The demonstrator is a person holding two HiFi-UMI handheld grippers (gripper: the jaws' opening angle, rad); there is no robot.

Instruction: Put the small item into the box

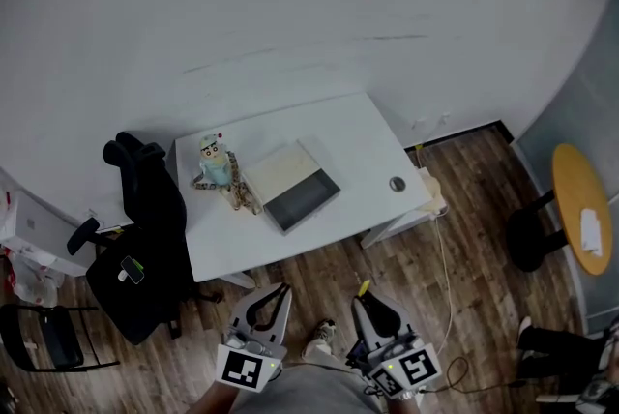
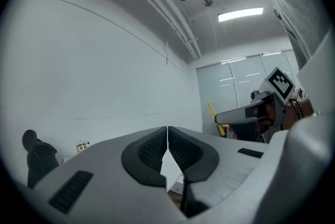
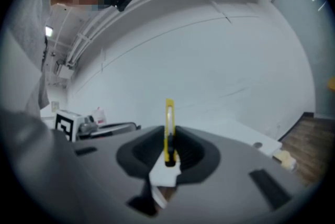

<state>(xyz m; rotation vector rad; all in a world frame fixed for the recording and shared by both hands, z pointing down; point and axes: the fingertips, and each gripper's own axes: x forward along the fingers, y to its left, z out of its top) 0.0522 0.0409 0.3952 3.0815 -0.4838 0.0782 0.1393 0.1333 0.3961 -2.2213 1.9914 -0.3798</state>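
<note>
A slim yellow item stands upright, pinched between the jaws of the right gripper, at the lower centre of the head view. To its left, the left gripper has its jaws pressed together, empty. The open box lies mid-frame on the white tabletop, well apart from both.

The head view is dim and grey, darkest toward its corners, with straight lines bowed by the wide lens; the white bench shows as a pale patch. Both gripper views sit inside black circular vignettes. A ceiling light glares in the left one. In the right, the fingers and the yellow cutter they clamp look soft.
</note>
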